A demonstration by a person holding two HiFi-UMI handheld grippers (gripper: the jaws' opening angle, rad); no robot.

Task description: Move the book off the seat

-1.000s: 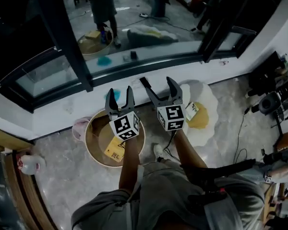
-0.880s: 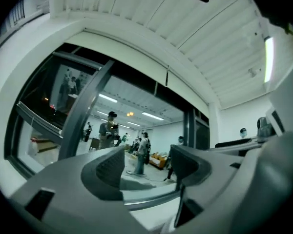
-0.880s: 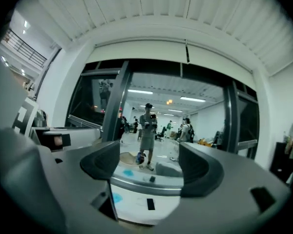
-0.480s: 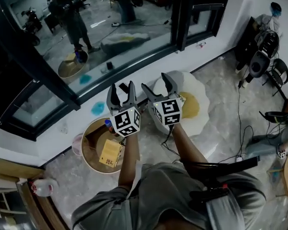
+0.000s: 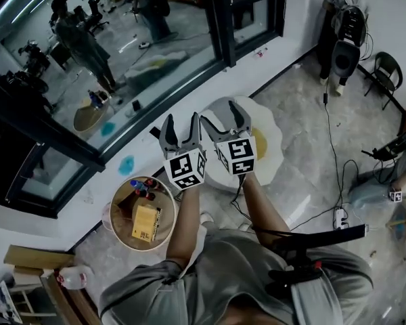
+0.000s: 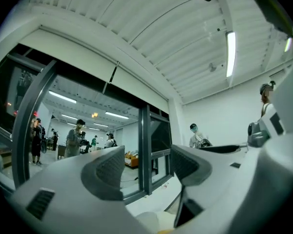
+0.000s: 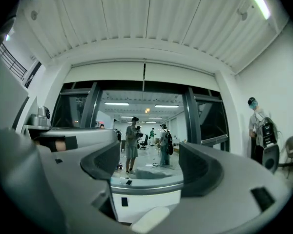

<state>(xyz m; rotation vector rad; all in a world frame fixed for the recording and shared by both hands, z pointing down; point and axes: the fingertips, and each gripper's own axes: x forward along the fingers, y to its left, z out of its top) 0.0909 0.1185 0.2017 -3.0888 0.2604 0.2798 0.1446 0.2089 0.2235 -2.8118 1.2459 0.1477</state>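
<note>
In the head view a yellow book (image 5: 145, 222) lies flat on a round wooden seat (image 5: 119, 202) at the lower left, with a few small bottles (image 5: 143, 188) beside it. My left gripper (image 5: 181, 123) and right gripper (image 5: 224, 116) are held side by side, high above the floor and to the right of the seat, over a white cushion. Both point roughly level at the glass wall. The left gripper (image 6: 146, 165) is open with nothing between its fingers, and so is the right gripper (image 7: 146, 167). The book shows in neither gripper view.
A white egg-shaped floor cushion (image 5: 265, 135) with a yellow centre lies below the grippers. A dark-framed glass wall (image 5: 155, 80) runs along the far side, with people beyond it. A chair (image 5: 384, 70), cables and a power strip (image 5: 338, 217) are at the right, a jug (image 5: 71, 276) at the lower left.
Both grippers have swung right along the glass wall, away from the wooden seat and over the egg-shaped cushion. The seat and book now lie at the lower left. Jaws are unchanged.
</note>
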